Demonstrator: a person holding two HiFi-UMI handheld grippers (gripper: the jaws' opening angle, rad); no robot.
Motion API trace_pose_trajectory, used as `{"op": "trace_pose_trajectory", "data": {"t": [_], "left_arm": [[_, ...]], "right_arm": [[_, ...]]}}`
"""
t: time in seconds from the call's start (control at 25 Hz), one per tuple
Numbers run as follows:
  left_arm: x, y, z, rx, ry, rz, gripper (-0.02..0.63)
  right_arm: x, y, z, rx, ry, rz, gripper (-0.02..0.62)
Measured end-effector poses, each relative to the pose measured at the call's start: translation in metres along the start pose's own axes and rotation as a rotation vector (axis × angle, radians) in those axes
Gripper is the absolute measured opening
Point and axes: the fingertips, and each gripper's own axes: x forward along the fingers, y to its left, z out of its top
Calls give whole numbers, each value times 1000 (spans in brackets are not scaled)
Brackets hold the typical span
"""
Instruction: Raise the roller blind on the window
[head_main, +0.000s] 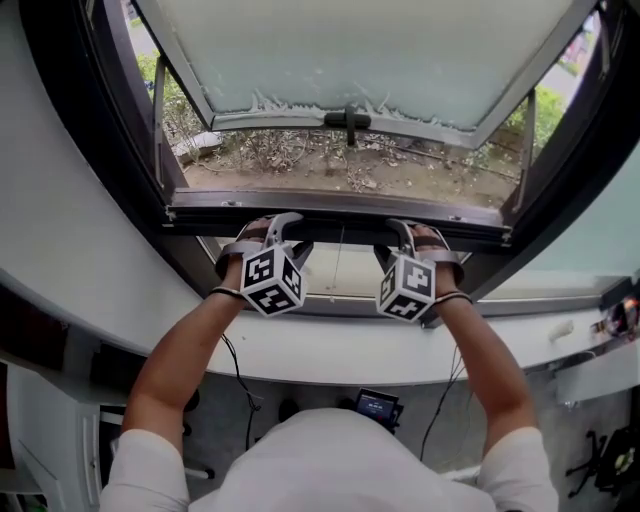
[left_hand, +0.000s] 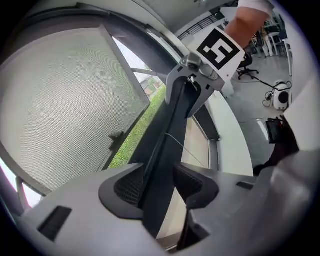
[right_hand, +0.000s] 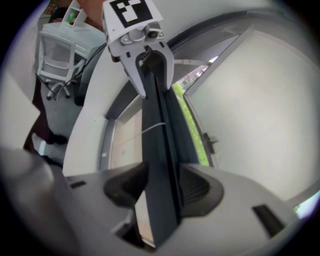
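**Two open grips on one bar: how the lift can slip**

Both grippers sit astride the long dark flat bar (head_main: 340, 226) that runs across the window opening. I take it for the pull rail of the roller blind. A pale beige sheet (head_main: 355, 285), likely the blind's cloth, shows between it and the white curved sill (head_main: 330, 352).

The left gripper (left_hand: 161, 186) has its jaws spread wide with the bar between them. One ribbed pad lies against the bar and the other stands clear of it. The right gripper (right_hand: 162, 189) is much the same: released, with the bar in the gap and nothing clamped.

Most of the risk comes from that.
- **Lifting too early:** if the hands rise before the jaws close, the bar slides out between the pads and the blind does not move.
- **Uneven lift:** if only one gripper bites, or one hand lifts faster, the bar tips and the cloth may run skewed or jam at one end.
- **Caught cord:** a thin white cord (right_hand: 154, 127) crosses right beside the bar, so a closing jaw could pinch it and drag it along.
- **Pushing forward:** the frosted, outward-swung window sash (head_main: 370, 50) hangs open beyond, so a push forward instead of up would press the bar against the frame.
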Motion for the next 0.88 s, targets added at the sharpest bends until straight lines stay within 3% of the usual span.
{"op": "trace_pose_trajectory", "data": {"t": [0.52, 0.88], "left_arm": [[11, -8, -3, 91, 49, -54, 186], [12, -13, -6, 59, 60, -75, 184]], "right_arm": [[4, 2, 1, -41, 21, -9, 187], [7, 7, 1, -25, 48, -8, 187]]}}
